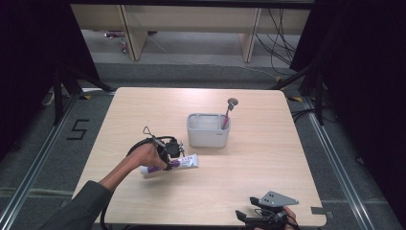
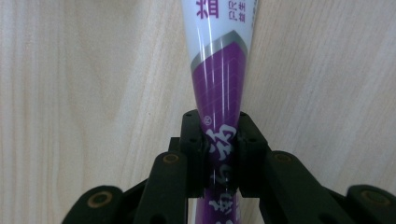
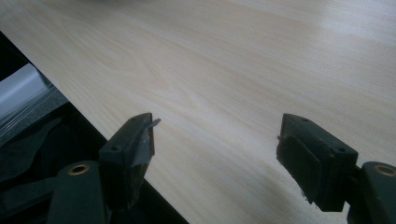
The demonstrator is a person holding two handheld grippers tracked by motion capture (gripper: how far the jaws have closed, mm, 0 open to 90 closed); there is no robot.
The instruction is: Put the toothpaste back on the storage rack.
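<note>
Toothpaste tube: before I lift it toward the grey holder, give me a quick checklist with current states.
1. Left claw shut on the toothpaste tube: ok.
2. Grip placed on the tube's purple part, centred between the pads: ok.
3. Tube lying on the table, not yet lifted: ok.
4. Grey holder upright, front compartment free: ok; toothbrush stands at its right end.
5. Right claw open, parked at the near table edge: ok.
6. Tube cap tightness: cannot tell.

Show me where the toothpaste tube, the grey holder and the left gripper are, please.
toothpaste tube (image 2: 218,70): left gripper view, purple part of its body.
grey holder (image 1: 207,136): high view, front wall.
left gripper (image 2: 219,154): left gripper view, between its fingertips, shut on the tube.
</note>
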